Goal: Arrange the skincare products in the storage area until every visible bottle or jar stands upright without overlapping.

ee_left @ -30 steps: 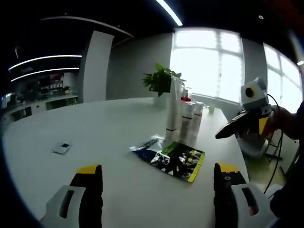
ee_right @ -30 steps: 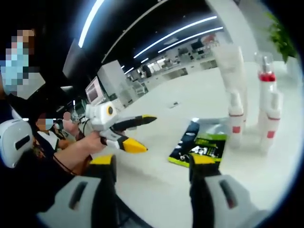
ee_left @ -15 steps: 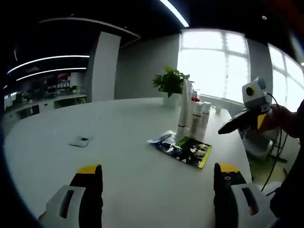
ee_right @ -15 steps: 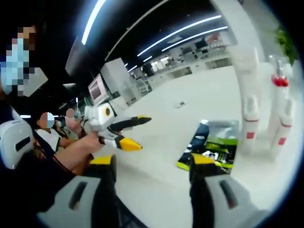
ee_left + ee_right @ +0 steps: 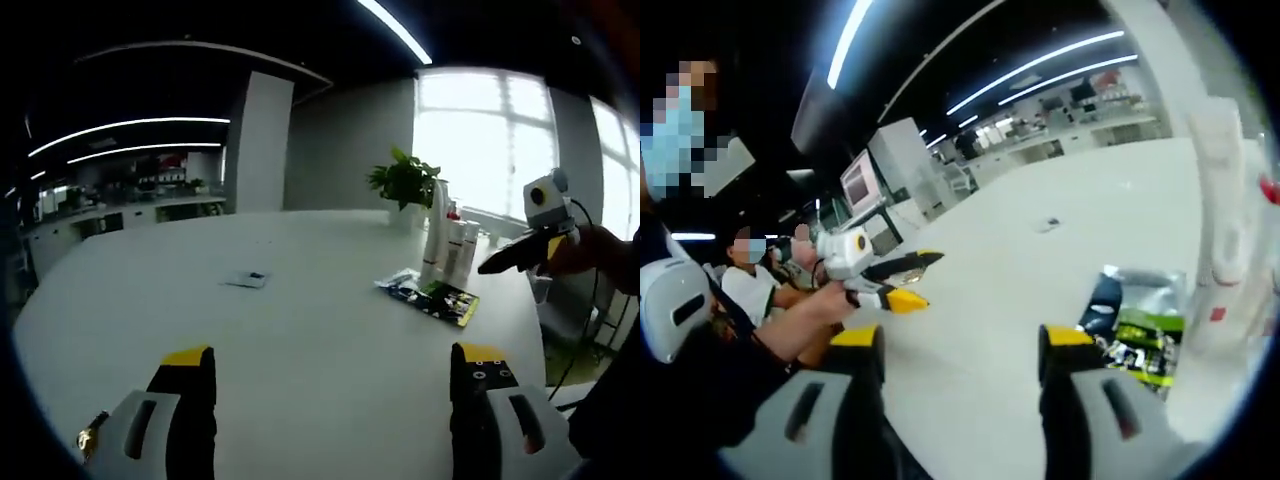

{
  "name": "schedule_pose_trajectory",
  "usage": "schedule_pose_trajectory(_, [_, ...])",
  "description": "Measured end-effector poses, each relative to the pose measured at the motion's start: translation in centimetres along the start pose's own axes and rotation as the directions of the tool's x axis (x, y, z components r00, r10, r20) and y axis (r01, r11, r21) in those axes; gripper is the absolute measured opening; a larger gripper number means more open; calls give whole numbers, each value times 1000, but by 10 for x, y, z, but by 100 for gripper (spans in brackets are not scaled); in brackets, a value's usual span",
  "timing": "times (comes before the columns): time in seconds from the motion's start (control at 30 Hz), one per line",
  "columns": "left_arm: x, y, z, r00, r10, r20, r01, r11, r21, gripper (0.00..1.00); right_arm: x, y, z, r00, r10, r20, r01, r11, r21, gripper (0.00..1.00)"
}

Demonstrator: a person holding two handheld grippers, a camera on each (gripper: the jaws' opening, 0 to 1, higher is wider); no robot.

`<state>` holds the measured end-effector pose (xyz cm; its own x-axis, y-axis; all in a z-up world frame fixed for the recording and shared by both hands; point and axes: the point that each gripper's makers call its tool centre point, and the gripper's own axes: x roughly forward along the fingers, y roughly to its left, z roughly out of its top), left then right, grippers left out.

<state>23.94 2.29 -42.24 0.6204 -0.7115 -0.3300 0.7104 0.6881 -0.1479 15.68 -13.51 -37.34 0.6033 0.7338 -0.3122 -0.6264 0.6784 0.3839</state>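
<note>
- Your left gripper (image 5: 332, 400) has its jaws spread wide with nothing between them, hovering over bare white table (image 5: 300, 340); your right gripper (image 5: 960, 385) is likewise spread and empty.
- The skincare bottles (image 5: 448, 250) stand upright in a tight cluster at about 2 o'clock in the left gripper view, just in front of the potted plant (image 5: 405, 180). They look grouped on purpose, near the table's far edge.
- A flat green-and-black sachet (image 5: 438, 297) lies on the table just beside the bottles' bases, on the near side.
- In the right gripper view a tall white bottle (image 5: 1225, 220) rises at 3 o'clock, the sachet at 4 o'clock.
- Both grippers sit well apart from the bottles, so this reads as a stand-off or finish check.
- There is wide open tabletop at 10 to 12 o'clock, apart from a small card (image 5: 245, 279). The table edge runs close behind the cluster, so approach from the near side.
</note>
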Motion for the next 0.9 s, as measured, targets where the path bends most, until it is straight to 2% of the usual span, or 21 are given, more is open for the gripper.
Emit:
schedule_pose_trajectory(0.3, [-47, 54, -8, 992, 127, 18, -127, 992, -20, 99, 24, 15, 4, 999, 44, -12, -44, 999, -17, 63])
schedule_pose_trajectory(0.47, [-69, 77, -11, 983, 181, 28, -180, 983, -36, 92, 36, 23, 6, 998, 68, -18, -68, 997, -26, 63])
schedule_pose_trajectory(0.57, [-83, 93, -15, 975, 221, 32, -221, 975, -20, 88, 42, 28, 6, 996, 83, -26, -84, 996, -29, 63])
schedule_pose_trajectory(0.77, [-96, 106, -14, 966, 254, 47, -253, 967, -15, 82, 47, 32, 4, 995, 100, -31, -101, 994, -29, 63])
schedule_pose_trajectory(0.9, [-99, 115, -21, 963, 269, 25, -269, 963, -11, 79, 51, 35, 4, 994, 107, -33, -108, 994, -27, 63])
